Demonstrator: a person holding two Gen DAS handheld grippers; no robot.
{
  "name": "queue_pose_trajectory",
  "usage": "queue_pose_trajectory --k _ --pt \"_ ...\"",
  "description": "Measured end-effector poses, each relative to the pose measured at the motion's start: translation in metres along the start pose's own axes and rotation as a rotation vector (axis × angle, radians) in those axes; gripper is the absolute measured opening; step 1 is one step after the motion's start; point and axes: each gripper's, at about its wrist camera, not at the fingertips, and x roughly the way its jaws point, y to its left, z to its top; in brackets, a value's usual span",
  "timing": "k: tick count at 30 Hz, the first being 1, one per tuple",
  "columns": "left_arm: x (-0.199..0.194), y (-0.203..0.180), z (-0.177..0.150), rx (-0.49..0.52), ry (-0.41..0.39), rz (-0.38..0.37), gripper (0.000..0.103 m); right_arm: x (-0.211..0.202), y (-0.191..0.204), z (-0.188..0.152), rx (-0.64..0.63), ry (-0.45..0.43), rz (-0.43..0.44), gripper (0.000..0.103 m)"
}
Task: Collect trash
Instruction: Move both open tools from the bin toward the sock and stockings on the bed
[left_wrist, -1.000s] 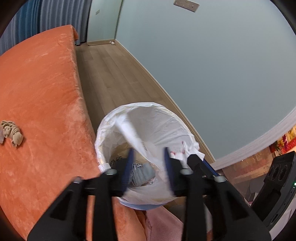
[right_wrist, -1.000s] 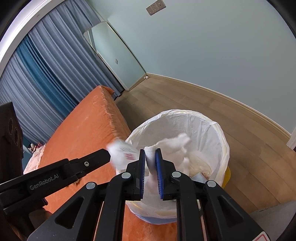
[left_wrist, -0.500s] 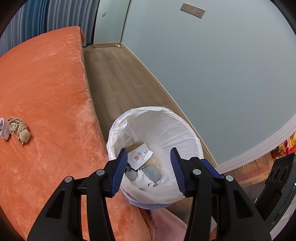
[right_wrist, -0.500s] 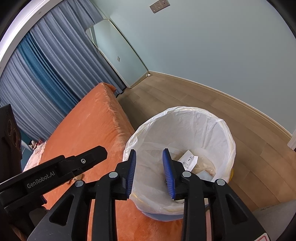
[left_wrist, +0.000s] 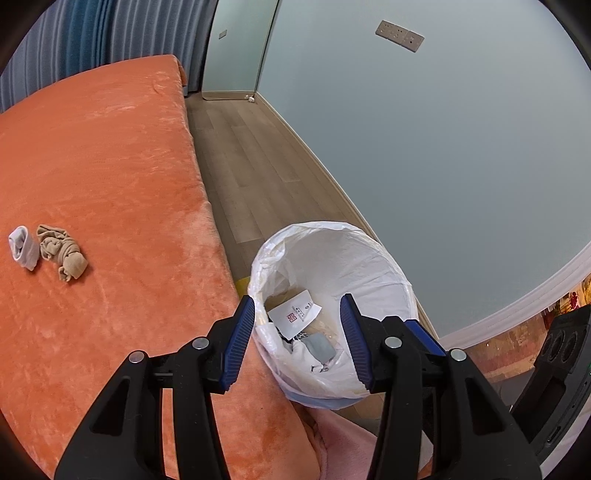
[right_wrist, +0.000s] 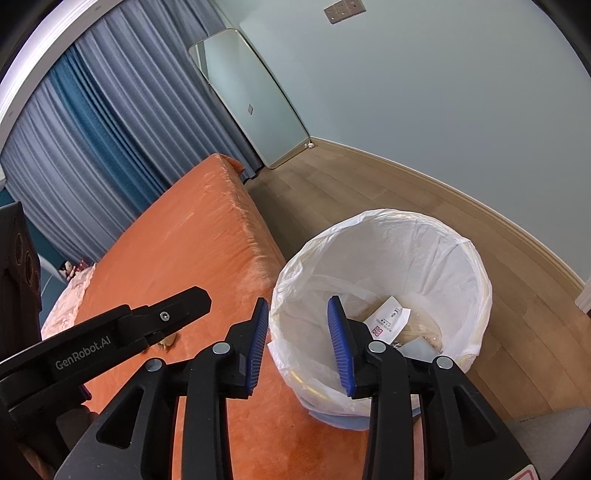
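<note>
The left gripper (left_wrist: 297, 306) is wide apart, with nothing between its blue pads. The right gripper (right_wrist: 297, 308) has just been opening its jaws, and they are empty too. Both point down at the bin (left_wrist: 369, 258), which stands on the wood floor (left_wrist: 251, 155) right beside the orange bed (left_wrist: 110, 166).

In the left view the bin sits at about 5 o'clock. It has a white bag (left_wrist: 332, 251) inside. Down in the bag lie a paper tag (left_wrist: 293, 314) with red marks, a grey scrap (left_wrist: 319, 347) and some white bits. The trash is in the bin.

Only the left view shows two things out on the bed at 9 o'clock: a little white sock (left_wrist: 23, 247) and a brown crumpled cloth (left_wrist: 61, 254) touching it. They are well apart from the bin. This view also shows part of the other gripper's black body at 4 o'clock.

Only the right view shows the big blue curtain (right_wrist: 92, 129) at 10 o'clock and the whole mirror (right_wrist: 255, 99) leaning on the wall at 12 o'clock. It shows the left gripper's black arm from the side at 8 o'clock, over the bed. A pink pillow (right_wrist: 68, 295) peeks out behind it. The tag sits at 4 o'clock here, in the bin.
</note>
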Motion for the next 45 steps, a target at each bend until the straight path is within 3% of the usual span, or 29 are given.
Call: queue_pose_trajectory --k 11,28,31,34,45 --pt "-0.024 0.052 -0.002 -0.079 -0.029 0.046 0.046 0.007 0.051 -0.01 -0.106 0.028 0.02 0.037" --pt "-0.064 0.173 -0.028 -0.205 -0.064 0.213 0.05 0.042 0.151 -0.051 -0.276 0.136 0.083 0.038" --pt "-0.072 0.197 -0.032 -0.233 -0.071 0.239 0.053 0.051 0.165 -0.058 -0.302 0.156 0.094 0.039" --pt "-0.077 0.216 -0.036 -0.245 -0.075 0.273 0.056 0.061 0.182 -0.066 -0.332 0.172 0.102 0.047" --pt "-0.08 0.293 -0.032 -0.279 -0.087 0.4 0.076 0.113 0.232 -0.083 -0.422 0.243 0.131 0.055"
